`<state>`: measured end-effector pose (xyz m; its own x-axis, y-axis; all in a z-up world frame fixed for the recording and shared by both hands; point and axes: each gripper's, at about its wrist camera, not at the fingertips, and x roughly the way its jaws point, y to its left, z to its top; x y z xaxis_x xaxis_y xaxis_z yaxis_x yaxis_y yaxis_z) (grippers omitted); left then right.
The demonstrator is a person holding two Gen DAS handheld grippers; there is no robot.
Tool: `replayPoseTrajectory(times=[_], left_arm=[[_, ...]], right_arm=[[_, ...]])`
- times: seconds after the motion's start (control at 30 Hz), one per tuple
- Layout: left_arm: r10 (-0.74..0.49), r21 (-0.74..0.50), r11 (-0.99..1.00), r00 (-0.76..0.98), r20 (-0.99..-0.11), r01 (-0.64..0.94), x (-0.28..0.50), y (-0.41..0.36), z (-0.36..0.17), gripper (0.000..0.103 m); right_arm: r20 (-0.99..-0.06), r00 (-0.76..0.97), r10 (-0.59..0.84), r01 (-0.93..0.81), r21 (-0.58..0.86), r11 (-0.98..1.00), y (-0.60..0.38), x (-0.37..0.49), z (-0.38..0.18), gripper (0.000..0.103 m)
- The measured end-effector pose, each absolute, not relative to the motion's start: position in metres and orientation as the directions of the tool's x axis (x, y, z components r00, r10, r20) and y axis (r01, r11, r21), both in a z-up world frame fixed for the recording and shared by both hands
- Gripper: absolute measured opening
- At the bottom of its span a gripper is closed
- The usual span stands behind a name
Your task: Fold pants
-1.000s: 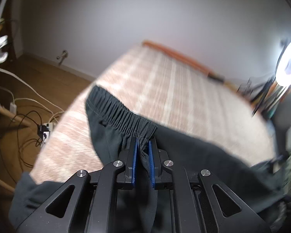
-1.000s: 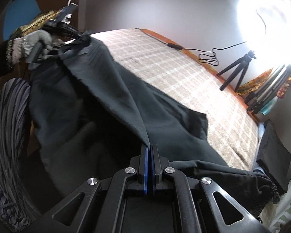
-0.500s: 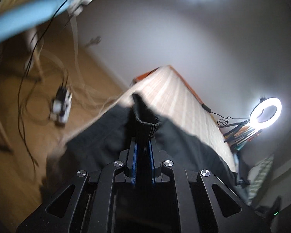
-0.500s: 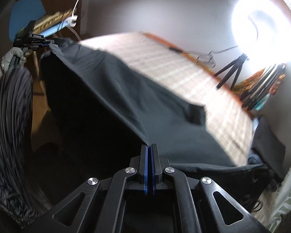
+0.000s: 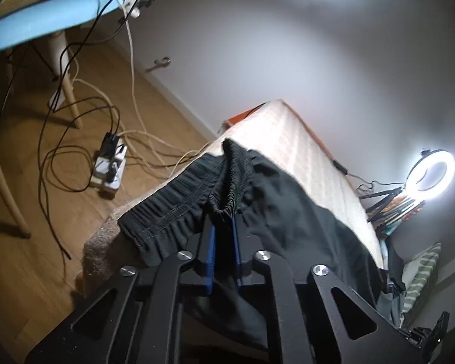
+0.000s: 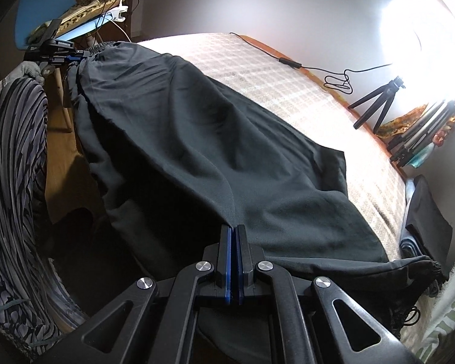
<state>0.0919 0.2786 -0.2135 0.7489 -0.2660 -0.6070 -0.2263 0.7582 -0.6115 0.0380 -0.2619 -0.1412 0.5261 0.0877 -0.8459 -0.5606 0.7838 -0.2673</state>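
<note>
Dark pants (image 6: 203,151) lie stretched lengthwise along the near edge of a bed with a checked cover (image 6: 288,85), part of the cloth hanging over the side. My left gripper (image 5: 222,221) is shut on the gathered elastic waistband (image 5: 178,203) at the bed's corner; it also shows in the right wrist view (image 6: 75,57). My right gripper (image 6: 233,227) is shut on a fold of the pants near the leg end.
A ring light on a tripod (image 5: 430,173) stands at the bed's far side. A power strip with tangled cables (image 5: 109,166) lies on the wooden floor. A blue chair (image 5: 45,24) stands left. A dark folded item (image 6: 424,212) lies at the bed's right end.
Both grippers carried the pants, stretched between them, down onto the bed. The waistband now lies at the bed's corner and the cloth lies flatter on the cover.
</note>
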Motion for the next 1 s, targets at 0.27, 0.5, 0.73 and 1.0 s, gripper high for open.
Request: replayPoseTrajectory(times=[0.27,0.5,0.73,1.0], left_arm=[[-0.189,-0.555,0.798,0.778,-0.599,-0.234,0.059,0.3,-0.188,0.007],[-0.15,-0.496,0.814,0.715,-0.683,-0.303,0.062,0.307,-0.216,0.009],[-0.072,-0.397,0.85,0.67,-0.739,-0.346,0.061,0.308,-0.192,0.017],[-0.086,-0.327,0.925,0.73,-0.678,-0.194,0.063,0.257,-0.125,0.018]], right_arm=[[-0.837,0.53,0.138,-0.579,-0.238,0.779,-0.256,0.025,-0.125,0.0],[-0.898,0.41,0.157,-0.622,-0.15,0.768,-0.245,0.026,-0.176,0.0],[-0.893,0.388,0.227,-0.559,-0.032,0.829,-0.262,0.028,-0.178,0.007],[-0.818,0.507,0.273,-0.417,0.044,0.908,-0.308,0.009,-0.135,0.035]])
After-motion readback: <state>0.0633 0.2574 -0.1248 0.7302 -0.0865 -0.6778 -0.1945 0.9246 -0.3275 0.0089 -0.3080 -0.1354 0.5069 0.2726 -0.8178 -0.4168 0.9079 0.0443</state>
